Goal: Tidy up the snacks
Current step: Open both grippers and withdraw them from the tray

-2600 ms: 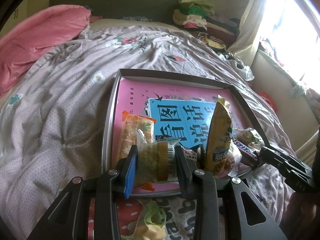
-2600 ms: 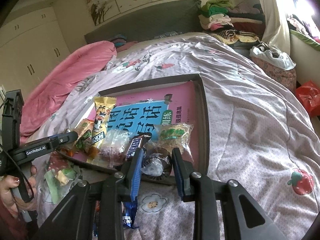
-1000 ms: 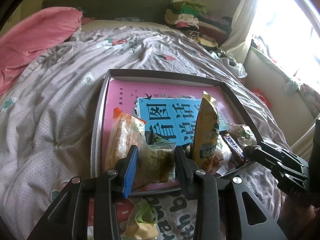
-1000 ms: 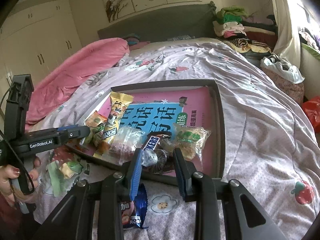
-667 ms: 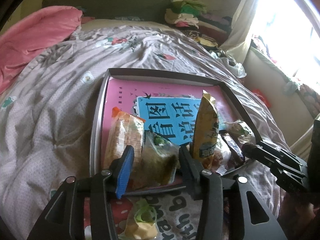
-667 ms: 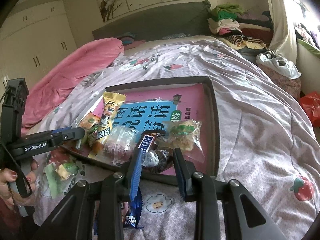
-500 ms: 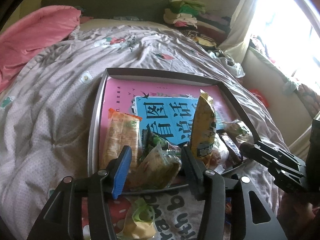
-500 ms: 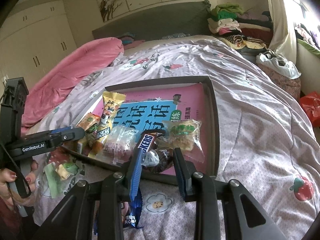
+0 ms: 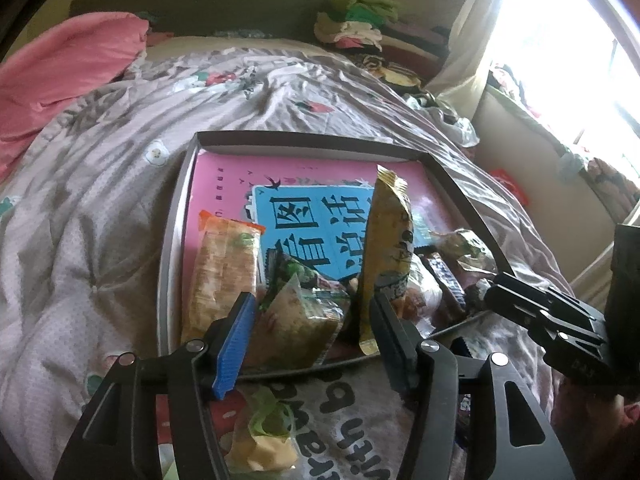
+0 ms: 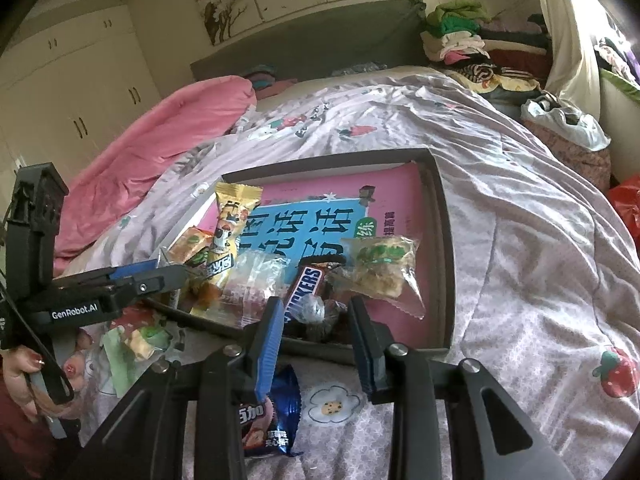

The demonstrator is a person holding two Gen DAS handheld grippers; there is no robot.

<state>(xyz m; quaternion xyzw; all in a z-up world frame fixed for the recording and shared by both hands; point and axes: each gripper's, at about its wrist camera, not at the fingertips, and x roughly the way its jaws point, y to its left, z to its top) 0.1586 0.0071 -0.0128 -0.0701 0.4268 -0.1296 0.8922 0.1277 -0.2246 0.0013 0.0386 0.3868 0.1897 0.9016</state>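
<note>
Left tool (image 9: 310, 320) astride green packet (image 9: 298, 322)

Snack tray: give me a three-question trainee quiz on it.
1. True or false: the Snickers bar lies inside the tray.
2. What sits between the left gripper's fingers? A green packet; B Snickers bar; C nothing.
3. Where does the blue packet lie?
Key: 1 true. 2 A; the jaws have just been opening, pads clear of it. 3 on the quilt, outside the tray.
</note>
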